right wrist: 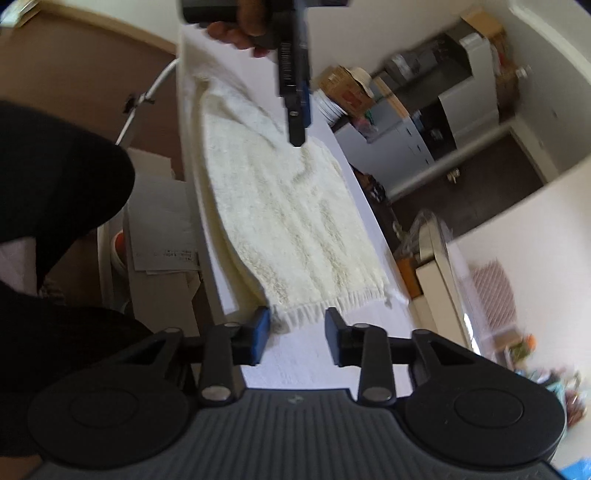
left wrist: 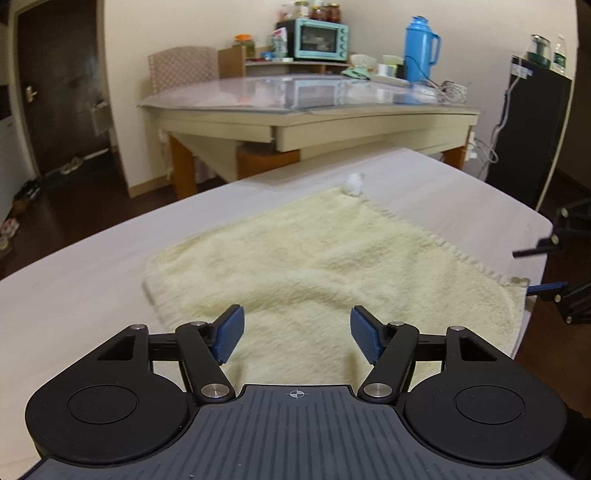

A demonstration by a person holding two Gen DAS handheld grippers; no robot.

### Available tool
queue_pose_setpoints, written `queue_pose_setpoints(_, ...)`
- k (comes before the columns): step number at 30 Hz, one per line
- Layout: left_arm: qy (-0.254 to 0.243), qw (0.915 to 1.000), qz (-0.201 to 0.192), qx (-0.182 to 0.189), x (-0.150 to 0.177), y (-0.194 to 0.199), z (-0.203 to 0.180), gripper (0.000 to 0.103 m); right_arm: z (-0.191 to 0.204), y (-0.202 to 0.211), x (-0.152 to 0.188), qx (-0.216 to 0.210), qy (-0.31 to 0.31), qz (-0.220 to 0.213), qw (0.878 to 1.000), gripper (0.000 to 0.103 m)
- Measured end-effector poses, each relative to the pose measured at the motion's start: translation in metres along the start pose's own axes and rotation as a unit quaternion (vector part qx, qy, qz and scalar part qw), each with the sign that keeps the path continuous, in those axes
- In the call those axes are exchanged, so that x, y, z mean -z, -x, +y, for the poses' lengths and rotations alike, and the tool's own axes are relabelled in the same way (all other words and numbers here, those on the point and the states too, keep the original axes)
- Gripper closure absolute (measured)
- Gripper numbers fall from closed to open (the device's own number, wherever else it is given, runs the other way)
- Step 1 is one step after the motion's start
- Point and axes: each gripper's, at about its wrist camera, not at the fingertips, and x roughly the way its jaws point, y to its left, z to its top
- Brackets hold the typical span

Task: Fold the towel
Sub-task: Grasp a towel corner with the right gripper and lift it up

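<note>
A cream terry towel (left wrist: 306, 258) lies spread flat on the white table (left wrist: 74, 295). My left gripper (left wrist: 297, 332) hovers over the towel's near edge, its blue pads (left wrist: 231, 332) wide apart with nothing pinched between them. In the right wrist view the towel (right wrist: 291, 221) stretches away from me, its fringed corner (right wrist: 295, 314) just ahead of my right gripper (right wrist: 297, 334). The right jaws stand apart and do not press on the cloth. The left gripper (right wrist: 297, 136) shows at the towel's far end, held by a hand (right wrist: 240, 33). The right gripper (left wrist: 543, 269) appears at the towel's right corner.
Behind the white table stands a glass-topped table (left wrist: 306, 107) with a teal oven (left wrist: 319, 38) and a blue flask (left wrist: 419, 48). A black cabinet (left wrist: 532, 122) is at the right. A person's dark-clothed leg (right wrist: 55, 192) and a grey box (right wrist: 162, 236) lie beside the table's edge.
</note>
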Motion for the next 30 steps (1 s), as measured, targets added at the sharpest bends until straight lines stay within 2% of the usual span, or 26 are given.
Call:
queue_pose_setpoints(4,0.0,0.9999,0.013,-0.006,0.01,0.018,0.009,0.034,0.007,-0.006,-0.004,-0.011,0.032,-0.002,0.999,0.096)
queue_pose_setpoints(10,-0.024,0.9987,0.043,0.009,0.039,0.045,0.015,0.034,0.004,-0.003,-0.003,-0.017,0.007,-0.005,1.0,0.096)
queue_pose_setpoints(15,-0.066,0.9954,0.068,0.013,0.057,0.051,0.005,0.034,0.003,0.002,-0.001,-0.01,-0.007,0.0,1.0,0.096)
queue_pose_setpoints(17,-0.067,0.995,0.072,0.019,0.059,0.053,0.006,0.034,0.001,0.005,-0.002,-0.009,-0.01,0.001,1.0,0.096)
queue_pose_setpoints(20,-0.084,0.9928,0.083,0.021,0.063,0.063,0.005,0.034,0.001,0.014,-0.003,-0.004,-0.006,-0.001,1.0,0.096)
queue_pose_setpoints(26,-0.079,0.9932,0.084,0.016,0.065,0.065,0.007,0.033,0.002,0.015,-0.007,0.003,0.021,-0.002,1.0,0.096)
queue_pose_setpoints(30,-0.077,0.9937,0.08,0.013,0.066,0.065,0.008,0.033,-0.007,0.018,-0.016,0.022,0.053,-0.01,0.998,0.096)
